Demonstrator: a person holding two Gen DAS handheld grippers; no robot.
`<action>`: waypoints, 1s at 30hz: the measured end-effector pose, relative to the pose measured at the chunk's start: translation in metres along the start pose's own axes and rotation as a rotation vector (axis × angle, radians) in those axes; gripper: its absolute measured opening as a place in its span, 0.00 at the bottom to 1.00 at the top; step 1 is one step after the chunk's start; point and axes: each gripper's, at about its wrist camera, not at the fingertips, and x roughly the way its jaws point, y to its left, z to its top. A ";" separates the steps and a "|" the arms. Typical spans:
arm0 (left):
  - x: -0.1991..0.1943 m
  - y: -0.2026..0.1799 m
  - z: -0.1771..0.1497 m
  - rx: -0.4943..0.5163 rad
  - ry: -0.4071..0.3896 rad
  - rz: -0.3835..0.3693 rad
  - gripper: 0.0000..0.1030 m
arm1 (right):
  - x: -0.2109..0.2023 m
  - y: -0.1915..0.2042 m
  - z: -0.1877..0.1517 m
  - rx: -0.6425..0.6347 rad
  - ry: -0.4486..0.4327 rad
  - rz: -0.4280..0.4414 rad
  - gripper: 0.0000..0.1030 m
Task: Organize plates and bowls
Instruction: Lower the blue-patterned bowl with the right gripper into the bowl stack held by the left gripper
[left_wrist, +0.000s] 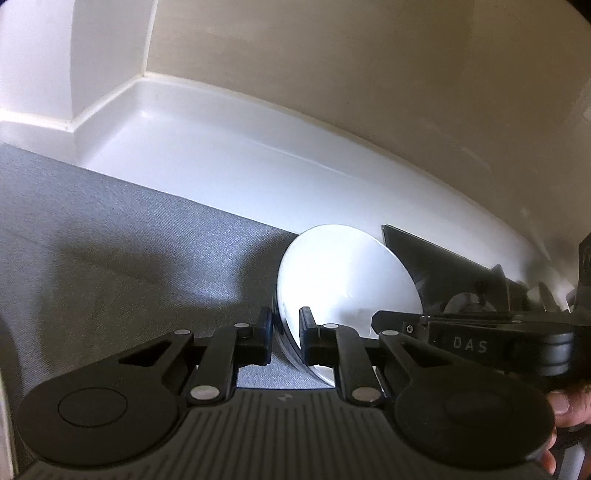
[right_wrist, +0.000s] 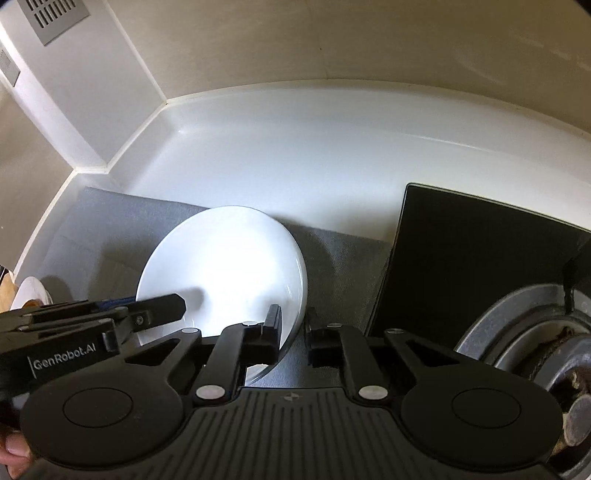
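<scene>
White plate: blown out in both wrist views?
Left wrist: the round white plate has a glare patch at its centre, rim readable. Right wrist: plate centre clipped, with the left gripper's shadow across it. Fisheye bends the white countertop edge.

A home kitchen, by the look of it: white countertop (right_wrist: 295, 155) with a moulded upstand against a cream wall (right_wrist: 332, 44), grey drying mat (left_wrist: 110, 236), white plate (right_wrist: 225, 273), black glass hob (right_wrist: 469, 266) with a gas burner (right_wrist: 535, 350), metal vent grille (right_wrist: 55, 16) high on the wall.
</scene>
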 end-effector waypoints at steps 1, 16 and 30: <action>-0.007 -0.003 -0.001 0.005 -0.012 0.003 0.15 | -0.003 0.001 -0.002 0.009 -0.009 0.000 0.12; -0.165 0.004 -0.043 -0.008 -0.168 0.067 0.15 | -0.098 0.076 -0.028 -0.044 -0.104 0.093 0.11; -0.215 0.033 -0.116 -0.085 -0.101 0.076 0.15 | -0.120 0.132 -0.092 -0.146 0.001 0.136 0.11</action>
